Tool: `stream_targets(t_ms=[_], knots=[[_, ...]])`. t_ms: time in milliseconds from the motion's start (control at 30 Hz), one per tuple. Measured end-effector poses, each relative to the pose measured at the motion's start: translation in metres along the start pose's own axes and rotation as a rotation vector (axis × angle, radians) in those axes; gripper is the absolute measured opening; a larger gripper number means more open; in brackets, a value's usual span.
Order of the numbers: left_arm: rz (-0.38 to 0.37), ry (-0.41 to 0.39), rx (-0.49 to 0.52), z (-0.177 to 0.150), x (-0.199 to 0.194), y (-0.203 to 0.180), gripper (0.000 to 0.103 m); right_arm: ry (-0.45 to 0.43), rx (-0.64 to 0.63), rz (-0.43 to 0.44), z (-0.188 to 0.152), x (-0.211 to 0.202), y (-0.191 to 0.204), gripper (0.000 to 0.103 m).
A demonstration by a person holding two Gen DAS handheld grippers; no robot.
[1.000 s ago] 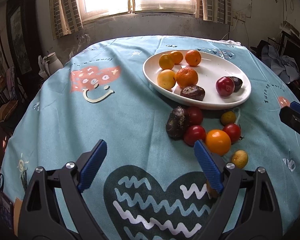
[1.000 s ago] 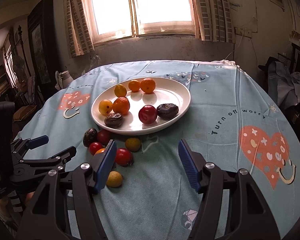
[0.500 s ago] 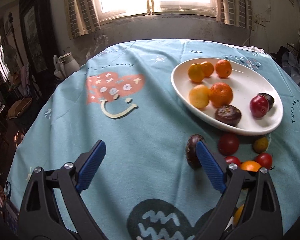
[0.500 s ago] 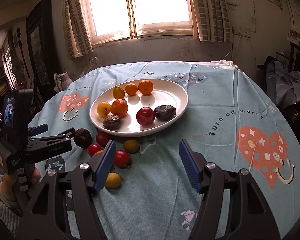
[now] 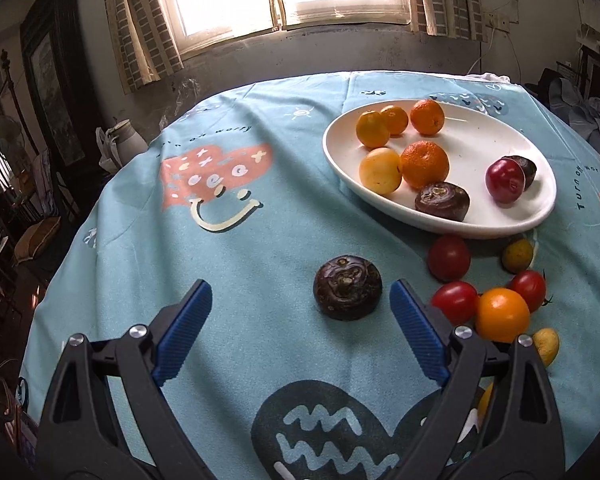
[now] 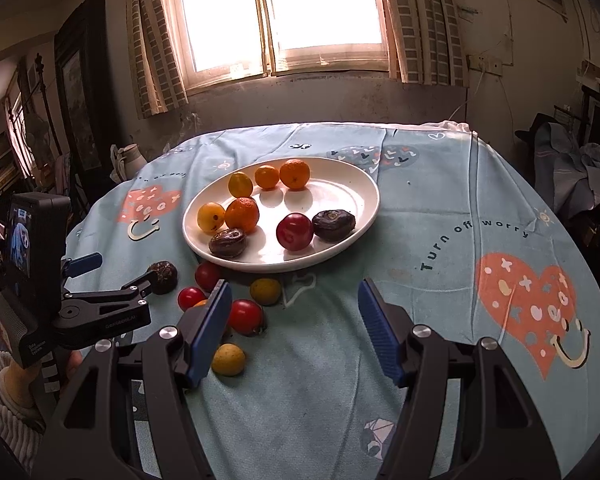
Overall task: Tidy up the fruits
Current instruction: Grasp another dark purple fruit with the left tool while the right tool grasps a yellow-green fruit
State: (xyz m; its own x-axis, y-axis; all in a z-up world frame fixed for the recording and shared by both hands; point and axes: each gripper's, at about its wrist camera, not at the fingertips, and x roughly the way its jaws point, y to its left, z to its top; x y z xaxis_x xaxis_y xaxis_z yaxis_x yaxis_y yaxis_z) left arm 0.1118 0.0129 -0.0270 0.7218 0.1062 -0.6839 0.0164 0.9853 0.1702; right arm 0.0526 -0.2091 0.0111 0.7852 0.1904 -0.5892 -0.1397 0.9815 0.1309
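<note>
So your left gripper [image 5: 300, 312] gapes around the dark fruit [image 5: 347, 287] near the plate [image 5: 540, 216], right gripper [image 6: 294, 322] spread too.

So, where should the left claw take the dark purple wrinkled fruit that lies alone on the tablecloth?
Grip the dark purple wrinkled fruit across its rounded sides, low down, coming from the near side with the open left claw. It sits flat and dome-shaped, free of the red tomatoes.

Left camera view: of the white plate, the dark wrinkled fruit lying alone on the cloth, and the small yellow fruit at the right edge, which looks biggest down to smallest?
1. White plate, plainly largest.
2. Dark wrinkled fruit, though nearness to the camera enlarges it.
3. Small yellow fruit, partly hidden behind the gripper frame, so its full size is unsure.
</note>
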Motion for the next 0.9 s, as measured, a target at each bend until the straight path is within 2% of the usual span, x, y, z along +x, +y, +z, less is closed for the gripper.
stream_targets(t_ms=[267, 367, 467, 533, 667, 833, 900], knots=[[-0.023, 0.062, 0.027, 0.005, 0.025, -0.006, 0.089, 0.019, -0.007, -0.002, -0.001, 0.005, 0.002, 0.066], [-0.04, 0.098, 0.038, 0.005, 0.037, -0.006, 0.082, 0.031, -0.011, 0.0, -0.003, 0.008, 0.004, 0.066], [-0.117, 0.115, 0.012, 0.005, 0.04, -0.002, 0.064, 0.04, -0.015, 0.003, -0.003, 0.01, 0.005, 0.066], [-0.18, 0.121, 0.009, 0.004, 0.039, -0.001, 0.044, 0.046, -0.012, 0.011, -0.004, 0.011, 0.005, 0.066], [-0.138, 0.098, -0.004, 0.001, 0.029, 0.005, 0.044, 0.077, -0.005, 0.046, -0.006, 0.014, 0.005, 0.066], [-0.101, 0.061, -0.096, 0.001, 0.009, 0.029, 0.044, 0.157, -0.031, 0.084, -0.015, 0.025, 0.013, 0.066], [-0.11, 0.053, -0.122, 0.0, 0.003, 0.035, 0.044, 0.193, -0.052, 0.09, -0.021, 0.032, 0.018, 0.065]])
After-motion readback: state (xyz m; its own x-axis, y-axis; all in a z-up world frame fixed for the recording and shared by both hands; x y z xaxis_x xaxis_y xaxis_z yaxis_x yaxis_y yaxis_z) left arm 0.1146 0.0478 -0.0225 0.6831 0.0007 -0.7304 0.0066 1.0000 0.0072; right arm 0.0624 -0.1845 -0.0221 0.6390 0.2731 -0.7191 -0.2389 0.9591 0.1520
